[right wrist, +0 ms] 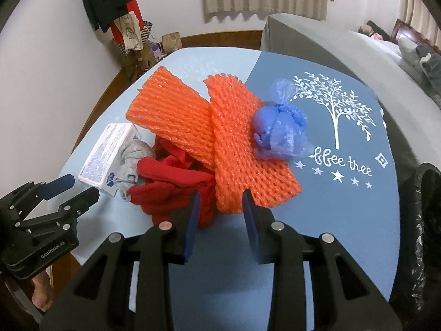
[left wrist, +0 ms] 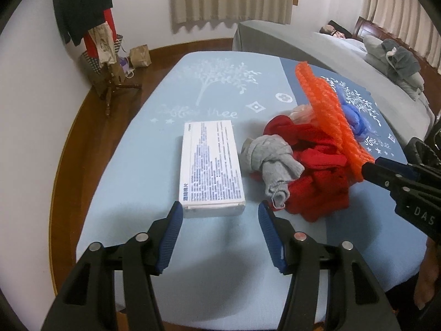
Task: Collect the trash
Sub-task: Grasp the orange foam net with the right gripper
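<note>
Left wrist: left gripper (left wrist: 219, 215) spread and empty just short of one white box (left wrist: 210, 167) on the surface (left wrist: 132, 193); nothing seen collected yet. Right wrist: right gripper (right wrist: 220, 201) pinching one of two orange foam nets (right wrist: 242, 149), lifted over one red garment (right wrist: 176, 184); one grey sock (right wrist: 132, 160), one knotted blue bag (right wrist: 278, 129) left lying.

Red knitted cloth heap (right wrist: 168, 176): far part hidden under orange foam net sleeves (right wrist: 220, 127).
Grey knitted sock (right wrist: 132, 154): partly behind white printed cardboard box (right wrist: 107, 154); box print too small to read.
Blue knotted plastic bag (left wrist: 355, 115): mostly hidden behind orange net in left wrist view.
Black crinkled bag (right wrist: 424, 220): cut by right edge.
</note>
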